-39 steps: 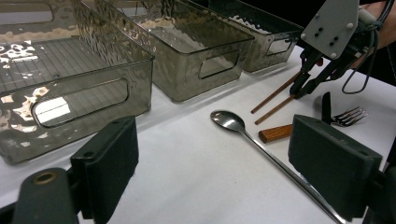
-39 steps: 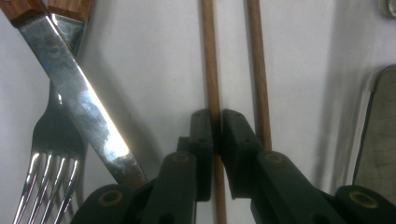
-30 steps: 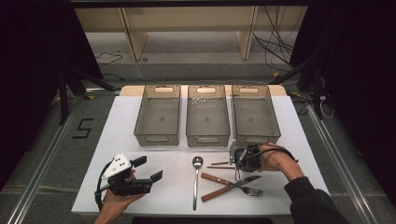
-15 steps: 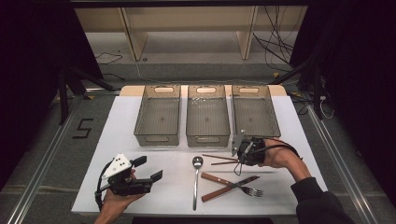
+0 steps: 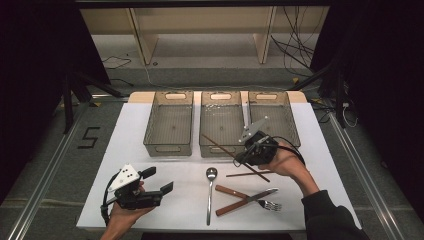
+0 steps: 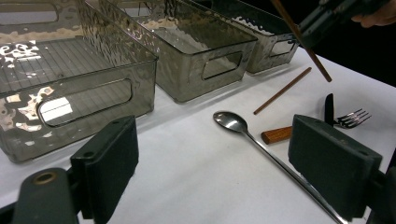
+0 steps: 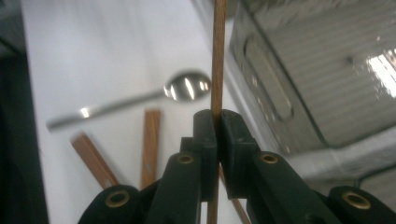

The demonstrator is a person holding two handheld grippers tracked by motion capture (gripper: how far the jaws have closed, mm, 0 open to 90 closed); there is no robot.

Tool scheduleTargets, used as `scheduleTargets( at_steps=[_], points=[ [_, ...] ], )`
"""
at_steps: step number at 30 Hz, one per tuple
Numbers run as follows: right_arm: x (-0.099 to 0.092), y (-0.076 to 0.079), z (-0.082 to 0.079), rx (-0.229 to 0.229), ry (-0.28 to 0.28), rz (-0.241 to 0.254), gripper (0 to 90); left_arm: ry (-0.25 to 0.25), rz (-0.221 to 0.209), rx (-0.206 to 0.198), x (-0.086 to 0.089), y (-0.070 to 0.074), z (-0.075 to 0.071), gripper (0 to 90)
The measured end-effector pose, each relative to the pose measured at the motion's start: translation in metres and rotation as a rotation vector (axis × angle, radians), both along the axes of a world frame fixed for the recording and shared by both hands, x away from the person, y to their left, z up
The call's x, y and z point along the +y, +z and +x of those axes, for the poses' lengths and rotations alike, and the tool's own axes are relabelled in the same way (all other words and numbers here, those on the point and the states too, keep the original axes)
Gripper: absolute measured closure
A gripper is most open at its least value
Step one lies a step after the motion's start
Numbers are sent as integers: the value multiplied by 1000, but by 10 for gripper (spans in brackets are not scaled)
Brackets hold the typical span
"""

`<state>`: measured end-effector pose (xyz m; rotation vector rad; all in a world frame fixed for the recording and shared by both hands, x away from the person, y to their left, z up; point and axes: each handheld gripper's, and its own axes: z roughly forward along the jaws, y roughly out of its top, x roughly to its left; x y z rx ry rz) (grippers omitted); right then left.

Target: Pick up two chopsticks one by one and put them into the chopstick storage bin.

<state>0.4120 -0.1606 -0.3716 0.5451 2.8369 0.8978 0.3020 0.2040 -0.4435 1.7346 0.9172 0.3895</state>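
Over the white table (image 5: 165, 170), near the middle bin (image 5: 221, 122): right gripper (image 5: 241, 159), jaws clamped on one chopstick (image 5: 218, 147), now lifted off the cutlery, second chopstick (image 5: 248, 174) left lying; left gripper (image 5: 161, 181) idle, jaws wide.

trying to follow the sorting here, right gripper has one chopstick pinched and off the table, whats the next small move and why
Probably carry it forward over a bin and lower it in. The right gripper is shut on the chopstick, which slants in the air at the near wall of the middle bin, not inside. All three bins look empty; which one is meant I cannot tell. The second chopstick lies on the table.
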Motion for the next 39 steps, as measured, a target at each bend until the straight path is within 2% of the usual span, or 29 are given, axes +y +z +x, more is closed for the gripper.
scheduleTargets(
  at_steps=[4, 9, 12, 18, 24, 29, 39],
  points=[
    [9, 5, 2, 29, -56, 104, 859, 1, 0, -2, 0, 0, 0, 157],
    [21, 7, 7, 19, -103, 171, 859, 5, -6, -4, 1, 0, 0, 157],
    [28, 6, 12, 30, -126, 209, 859, 7, -2, -4, 1, 0, 0, 157],
    [42, 6, 22, 41, -152, 258, 859, 12, 6, -6, 2, 0, 1, 157],
    [55, 13, 33, 35, -164, 289, 859, 17, 15, -10, 3, -2, 2, 157],
    [66, 17, 44, 52, -198, 327, 859, 21, 15, -11, 4, -1, 2, 157],
    [85, 22, 63, 56, -234, 348, 858, 19, 16, -11, 4, -1, 2, 157]
  ],
)
